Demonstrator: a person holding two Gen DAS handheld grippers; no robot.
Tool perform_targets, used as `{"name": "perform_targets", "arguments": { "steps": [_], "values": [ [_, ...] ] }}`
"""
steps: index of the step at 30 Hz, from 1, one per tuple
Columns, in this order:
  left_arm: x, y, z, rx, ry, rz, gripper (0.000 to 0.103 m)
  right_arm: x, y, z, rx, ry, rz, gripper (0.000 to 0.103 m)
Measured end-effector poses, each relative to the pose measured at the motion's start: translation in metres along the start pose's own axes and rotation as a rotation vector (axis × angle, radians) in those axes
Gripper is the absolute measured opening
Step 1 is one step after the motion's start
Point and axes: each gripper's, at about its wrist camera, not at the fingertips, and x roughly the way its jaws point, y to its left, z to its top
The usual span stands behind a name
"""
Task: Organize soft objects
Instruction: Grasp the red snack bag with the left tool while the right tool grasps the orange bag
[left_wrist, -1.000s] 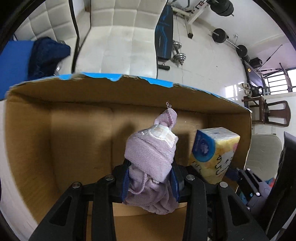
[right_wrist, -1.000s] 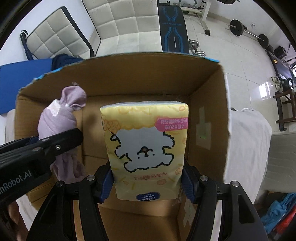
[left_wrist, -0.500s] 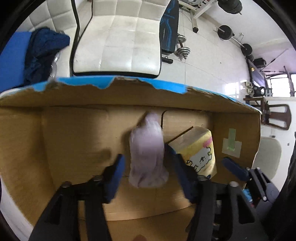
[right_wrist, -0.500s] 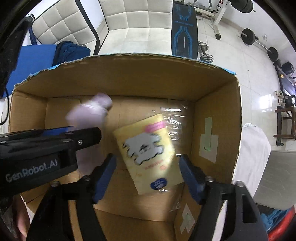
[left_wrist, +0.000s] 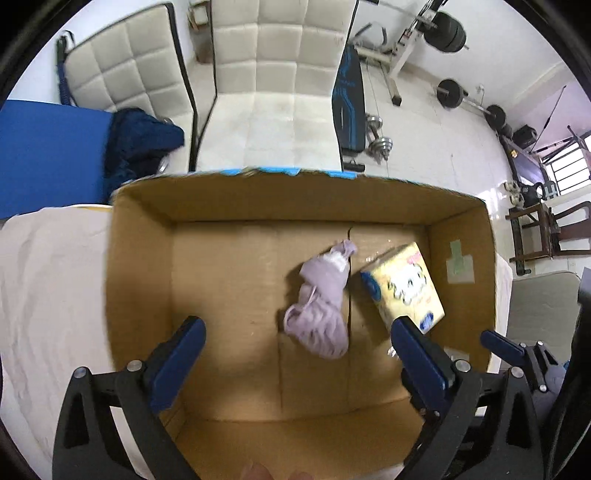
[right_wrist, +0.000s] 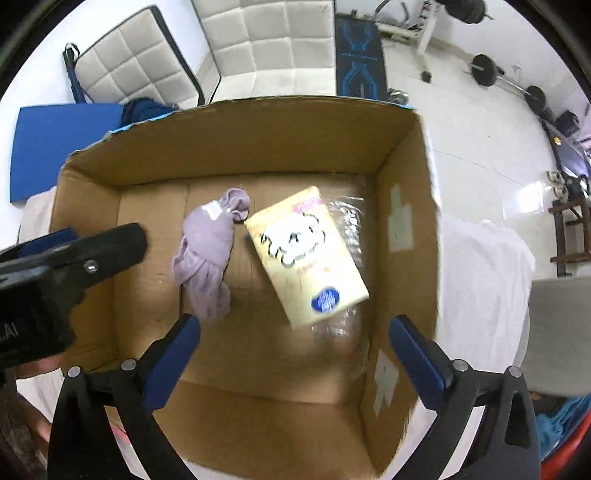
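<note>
An open cardboard box (left_wrist: 140, 266) (right_wrist: 402, 155) sits below both grippers. On its floor lies a crumpled lilac cloth (left_wrist: 325, 295) (right_wrist: 208, 251). Beside it, to the right, lies a yellow tissue pack (left_wrist: 404, 286) (right_wrist: 308, 254) with a cartoon dog on it. My left gripper (left_wrist: 295, 332) hangs above the box, its jaws opening wide with nothing between them. My right gripper (right_wrist: 293, 330) is also above the box, jaws opening wide and empty. The left gripper's black body (right_wrist: 66, 258) shows at the left of the right wrist view.
The box rests on a white cloth-covered surface (left_wrist: 48, 280) (right_wrist: 484, 266). Behind it stand white quilted chairs (left_wrist: 277, 96), a blue mat (left_wrist: 48, 155) with dark blue clothing (left_wrist: 136, 140), and gym weights (left_wrist: 450, 92) on a white tiled floor.
Both grippers opened and let go: the lilac cloth and the tissue pack dropped onto the box floor. Both grippers rose, so the box looks smaller and farther.
</note>
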Motion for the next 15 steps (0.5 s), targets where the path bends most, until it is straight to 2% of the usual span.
{"name": "perform_targets", "arguments": {
  "steps": [3, 8, 15],
  "values": [
    [-0.024, 0.002, -0.025, -0.004, -0.039, 0.002, 0.103, -0.018, 0.003, -0.023, 0.014, -0.038, 0.003, 0.103],
    [-0.07, -0.001, -0.072, 0.018, -0.141, 0.046, 0.103, -0.06, 0.016, -0.067, 0.0, -0.136, -0.01, 0.103],
    [-0.131, -0.002, -0.13, 0.0, -0.277, 0.043, 0.103, -0.118, 0.025, -0.127, -0.008, -0.235, 0.009, 0.103]
  ]
}}
